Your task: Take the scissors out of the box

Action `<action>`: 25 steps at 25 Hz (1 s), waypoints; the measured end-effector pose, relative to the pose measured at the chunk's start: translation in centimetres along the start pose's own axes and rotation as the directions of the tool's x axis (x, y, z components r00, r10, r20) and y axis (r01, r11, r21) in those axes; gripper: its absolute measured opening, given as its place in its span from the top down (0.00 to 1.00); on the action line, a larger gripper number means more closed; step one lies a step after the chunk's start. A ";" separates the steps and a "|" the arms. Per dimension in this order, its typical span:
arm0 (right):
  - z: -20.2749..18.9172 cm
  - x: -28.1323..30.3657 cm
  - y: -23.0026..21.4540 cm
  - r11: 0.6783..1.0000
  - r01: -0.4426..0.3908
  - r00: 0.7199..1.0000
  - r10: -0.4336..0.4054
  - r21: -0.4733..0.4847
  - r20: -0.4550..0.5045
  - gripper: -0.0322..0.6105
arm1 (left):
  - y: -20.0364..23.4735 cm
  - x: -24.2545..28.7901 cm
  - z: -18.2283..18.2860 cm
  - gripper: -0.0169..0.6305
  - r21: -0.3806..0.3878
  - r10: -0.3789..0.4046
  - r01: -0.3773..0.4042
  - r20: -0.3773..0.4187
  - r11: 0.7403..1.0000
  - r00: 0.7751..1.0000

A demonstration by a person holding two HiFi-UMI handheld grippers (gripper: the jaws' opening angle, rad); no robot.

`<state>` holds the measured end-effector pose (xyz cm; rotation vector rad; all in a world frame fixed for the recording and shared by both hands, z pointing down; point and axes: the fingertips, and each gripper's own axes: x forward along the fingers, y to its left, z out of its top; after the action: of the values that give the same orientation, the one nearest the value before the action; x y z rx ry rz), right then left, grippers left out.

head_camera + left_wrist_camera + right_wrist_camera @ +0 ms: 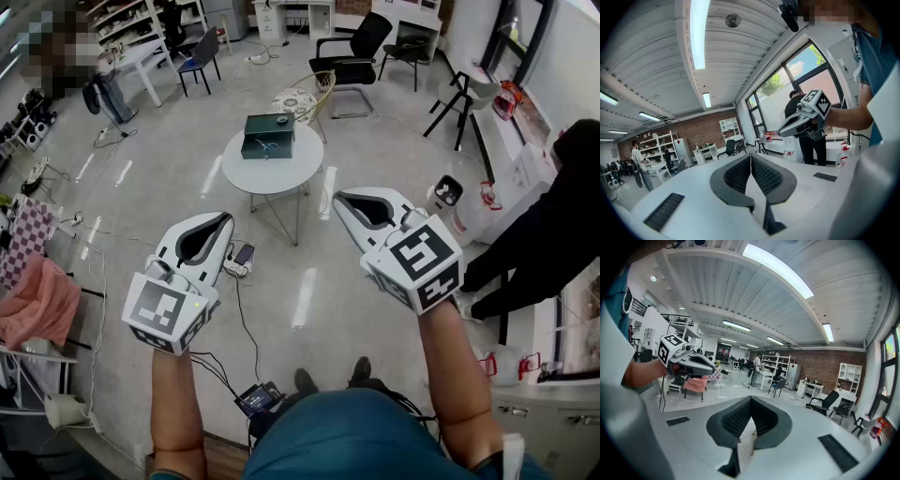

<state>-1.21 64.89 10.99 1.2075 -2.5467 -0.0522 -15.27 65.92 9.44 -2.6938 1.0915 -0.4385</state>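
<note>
A dark green box (268, 136) stands on a small round white table (281, 174) out ahead of me. Something with blue handles, likely the scissors (266, 145), lies in its open top; it is too small to tell for sure. Both grippers are held in the air well short of the table. My left gripper (225, 218) is shut with nothing between its jaws, and its pads meet in the left gripper view (750, 157). My right gripper (340, 198) is also shut and holds nothing (751, 402). Each gripper shows in the other's view: the right one (802, 117), the left one (687, 363).
A wicker chair (302, 97) and a black office chair (353, 54) stand behind the table. A person in black (548, 225) is at the right, next to a white canister (447, 193). Cables and a power strip (238, 261) lie on the floor. A pink cloth (37, 306) hangs at the left.
</note>
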 end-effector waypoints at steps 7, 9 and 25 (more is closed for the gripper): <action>0.5 0.9 1.9 1.000 0.011 1.000 -0.011 0.004 -0.005 0.89 | 0.8 -1.8 -0.6 0.94 0.001 -0.014 0.014 0.004 1.000 1.000; 0.7 1.4 2.8 1.000 0.016 1.000 -0.015 0.005 -0.006 0.89 | 1.3 -2.6 -1.0 0.94 0.000 -0.014 0.014 0.005 1.000 1.000; 0.9 5.4 3.3 0.996 0.061 0.998 -0.062 0.062 0.003 0.89 | 4.9 -3.1 -3.9 0.94 -0.015 -0.044 0.044 0.013 0.999 0.999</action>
<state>-7.11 62.81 12.13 1.3101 -2.5320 0.0095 -21.90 64.37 11.03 -2.7350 1.0384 -0.4219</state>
